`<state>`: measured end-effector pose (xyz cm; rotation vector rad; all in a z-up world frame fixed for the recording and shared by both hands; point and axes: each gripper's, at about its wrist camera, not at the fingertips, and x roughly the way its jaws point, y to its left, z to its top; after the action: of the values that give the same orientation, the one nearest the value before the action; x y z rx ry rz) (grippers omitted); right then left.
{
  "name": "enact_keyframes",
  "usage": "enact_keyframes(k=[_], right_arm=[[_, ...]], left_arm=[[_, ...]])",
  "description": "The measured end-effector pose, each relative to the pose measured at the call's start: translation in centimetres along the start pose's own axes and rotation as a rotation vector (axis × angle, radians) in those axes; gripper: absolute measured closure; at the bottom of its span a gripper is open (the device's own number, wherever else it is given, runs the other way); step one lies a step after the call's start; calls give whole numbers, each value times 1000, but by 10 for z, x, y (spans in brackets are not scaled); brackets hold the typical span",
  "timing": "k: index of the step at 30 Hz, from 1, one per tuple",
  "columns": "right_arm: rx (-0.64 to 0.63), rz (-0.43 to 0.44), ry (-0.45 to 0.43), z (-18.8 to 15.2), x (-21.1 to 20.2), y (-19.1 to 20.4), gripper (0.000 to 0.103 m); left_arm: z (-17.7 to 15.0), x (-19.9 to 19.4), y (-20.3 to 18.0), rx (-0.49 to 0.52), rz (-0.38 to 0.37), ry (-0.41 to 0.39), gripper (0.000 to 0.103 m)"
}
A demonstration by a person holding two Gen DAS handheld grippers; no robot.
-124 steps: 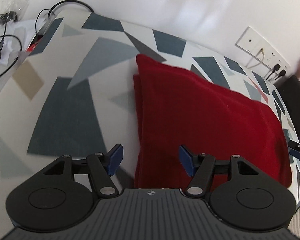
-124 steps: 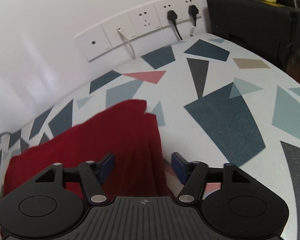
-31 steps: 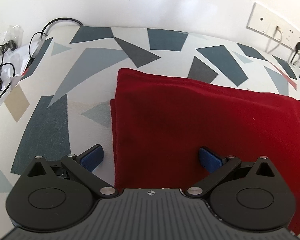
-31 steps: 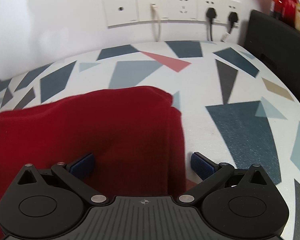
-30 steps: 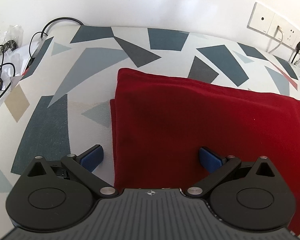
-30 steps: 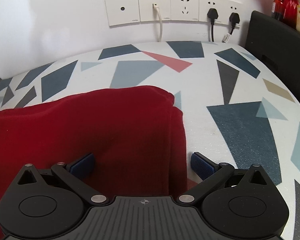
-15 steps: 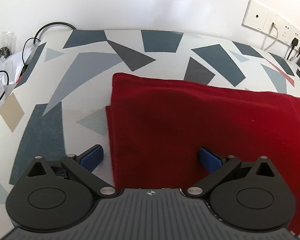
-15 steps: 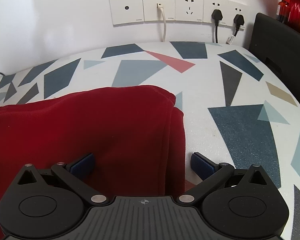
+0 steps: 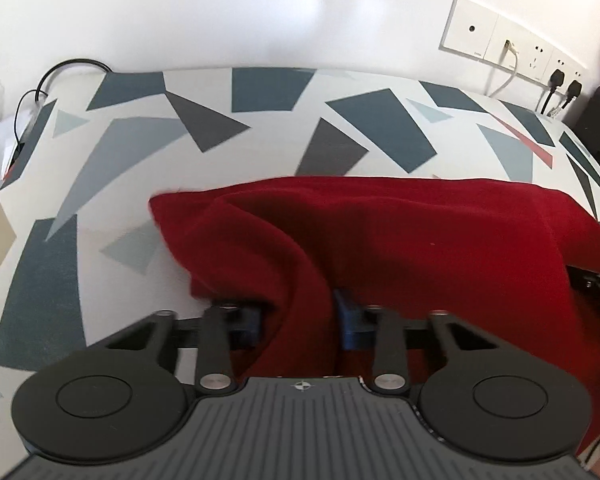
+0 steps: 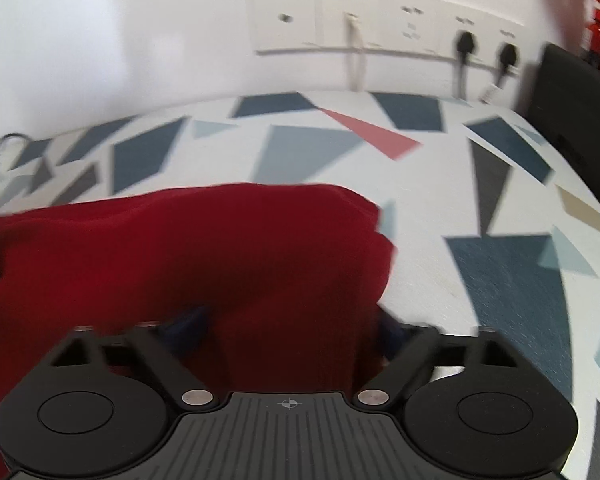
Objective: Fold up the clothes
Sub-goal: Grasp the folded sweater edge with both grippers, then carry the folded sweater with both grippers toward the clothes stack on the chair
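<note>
A folded dark red cloth (image 9: 420, 240) lies on a table (image 9: 140, 160) covered in a white cloth with grey and blue triangles. My left gripper (image 9: 302, 320) is shut on a bunched ridge of the cloth's near left edge, which is pulled up between the blue pads (image 9: 352, 322). In the blurred right wrist view the red cloth (image 10: 180, 248) humps up between the fingers of my right gripper (image 10: 290, 326). Those fingers still stand wide apart around its right end. The right gripper's tip (image 9: 596, 284) shows at the left wrist view's right edge.
A row of wall sockets (image 10: 380, 20) with plugged cables sits behind the table. A black box (image 10: 580, 100) stands at the far right. Black cables (image 9: 28, 96) and clear plastic lie at the table's far left. Bare tabletop (image 10: 500, 280) lies right of the cloth.
My left gripper has gone from open to shut, pinching and rucking up the cloth's left edge. The right fingers have drawn slightly inward and the cloth has risen between them; that view is blurred.
</note>
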<state>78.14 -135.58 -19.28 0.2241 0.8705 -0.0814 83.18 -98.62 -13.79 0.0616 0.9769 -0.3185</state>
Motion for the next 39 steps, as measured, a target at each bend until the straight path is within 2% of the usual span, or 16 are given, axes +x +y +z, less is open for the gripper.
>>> enact_keyframes(k=[1, 2, 4, 7, 11, 14, 22, 26, 31, 35, 39], right_arm=[[-3, 22, 2, 1, -1, 1, 68], [-7, 45, 3, 1, -2, 3, 78], [-14, 90, 6, 3, -4, 6, 81], [-9, 134, -8, 3, -7, 9, 84], [34, 169, -118, 8, -25, 5, 86], [47, 258, -172, 25, -35, 7, 87], [-59, 451, -261, 69, -51, 64, 87], [-100, 518, -262, 73, -69, 109, 87], [-201, 593, -287, 56, -114, 180, 87], [-294, 643, -298, 26, -159, 249, 87], [-403, 671, -270, -23, -195, 329, 87]], left_arm=[[0, -1, -3, 2, 1, 4, 78], [-1, -3, -5, 5, 2, 7, 78], [-4, -9, -9, 9, 5, 7, 79], [-7, -32, 1, -46, 24, -34, 79], [-11, -64, 16, -123, 50, -91, 80], [-14, -90, 25, -171, 83, -142, 80], [-45, -181, 55, -253, 217, -323, 80], [-75, -228, 80, -333, 251, -410, 80], [-140, -293, 116, -415, 298, -506, 80], [-201, -341, 141, -434, 414, -527, 80], [-262, -379, 171, -525, 452, -541, 81]])
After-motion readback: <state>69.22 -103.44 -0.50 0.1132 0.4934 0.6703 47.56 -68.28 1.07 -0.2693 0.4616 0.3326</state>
